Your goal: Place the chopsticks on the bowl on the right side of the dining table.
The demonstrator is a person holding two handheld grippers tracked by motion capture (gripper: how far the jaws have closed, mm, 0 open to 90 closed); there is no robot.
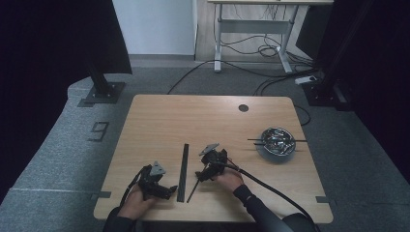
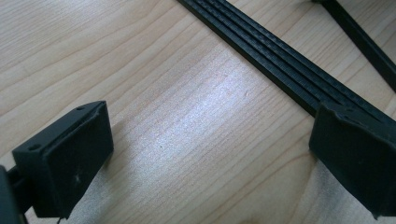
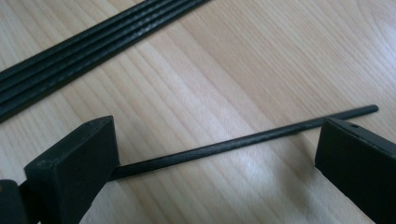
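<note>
Thin black rod [image 3: 243, 140] lies flat on the bench [image 1: 159, 116], near the front edge, slightly right of centre. In the high view the rod [image 1: 192, 189] runs from about 1 o'clock down to 7 o'clock, its upper end under the right gripper [image 1: 202, 175].

Right gripper view: rod crosses the gap between the two black jaws. Its near end passes behind the jaw at 8 o'clock; its far end pokes out past the top of the jaw at 3 o'clock. Jaws stand wide apart, straddling the rod. Whether either jaw touches it, cannot tell. Nothing clamped.

Just beside the rod, at its 9 o'clock in the high view, lies a flat ridged black strip [image 1: 183, 171], long and narrow, running almost straight from 12 to 6. Rod and strip are apart along most of their length and come close at their near ends. The same strip [image 3: 84, 42] crosses the upper left corner of the right gripper view.

Left gripper [image 1: 167, 192] sits at 9 o'clock of the strip, low over the bench, held by the person's left hand [image 1: 135, 205]. Left gripper view: jaws wide open, bare wood between them. The strip [image 2: 275, 60] runs diagonally past the right-hand jaw.

Well apart, at 2 o'clock from the rod, a shiny metal bowl [image 1: 276, 143] stands near the bench's right edge, with dark sticks laid across it. A round dark hole [image 1: 243, 108] sits near the far edge.
</note>
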